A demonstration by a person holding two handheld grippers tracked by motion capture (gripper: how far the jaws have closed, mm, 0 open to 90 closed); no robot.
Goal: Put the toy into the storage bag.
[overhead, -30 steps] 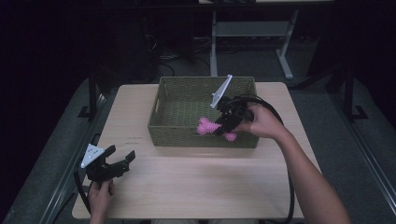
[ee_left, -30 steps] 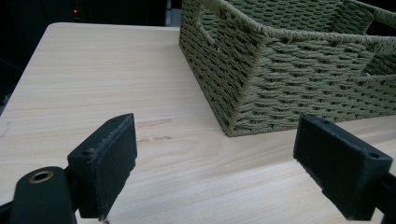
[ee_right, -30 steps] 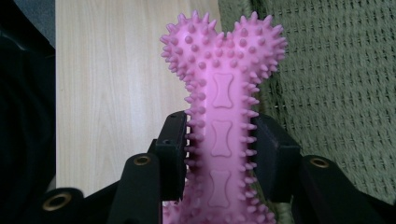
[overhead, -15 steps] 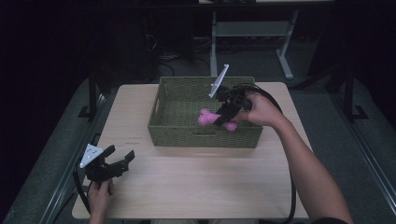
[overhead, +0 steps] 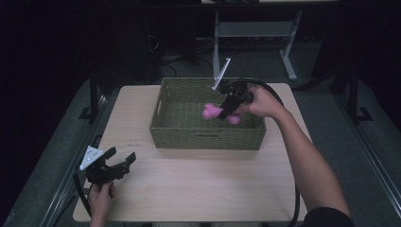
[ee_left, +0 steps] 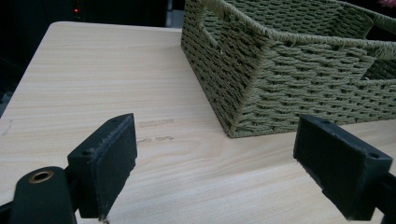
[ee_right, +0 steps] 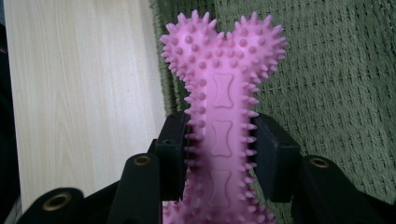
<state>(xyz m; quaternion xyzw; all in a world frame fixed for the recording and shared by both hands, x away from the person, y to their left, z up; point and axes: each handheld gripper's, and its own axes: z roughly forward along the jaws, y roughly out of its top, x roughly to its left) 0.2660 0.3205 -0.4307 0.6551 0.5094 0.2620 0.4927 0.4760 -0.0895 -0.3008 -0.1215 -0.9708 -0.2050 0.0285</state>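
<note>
A pink spiky bone-shaped toy point(overhead: 213, 112) point(ee_right: 219, 116) hangs over the inside of the green woven basket point(overhead: 163, 120) point(ee_left: 289, 65). My right gripper point(overhead: 228, 109) point(ee_right: 220, 144) is shut on the toy's shaft, with both pads pressing its sides. In the right gripper view the toy's lobed end points up, over the basket's woven floor and near wall. My left gripper point(overhead: 121, 157) point(ee_left: 215, 172) rests low at the table's front left corner, jaws open with nothing between them, aimed at the basket's near corner.
The light wooden table point(overhead: 198, 184) point(ee_left: 93, 79) has bare surface in front of and to the left of the basket. A metal stand point(overhead: 283, 42) and cables lie on the dark floor beyond the table.
My right gripper has carried the pink toy farther from the basket's front wall, deeper over its inside. The left gripper has stayed put.
</note>
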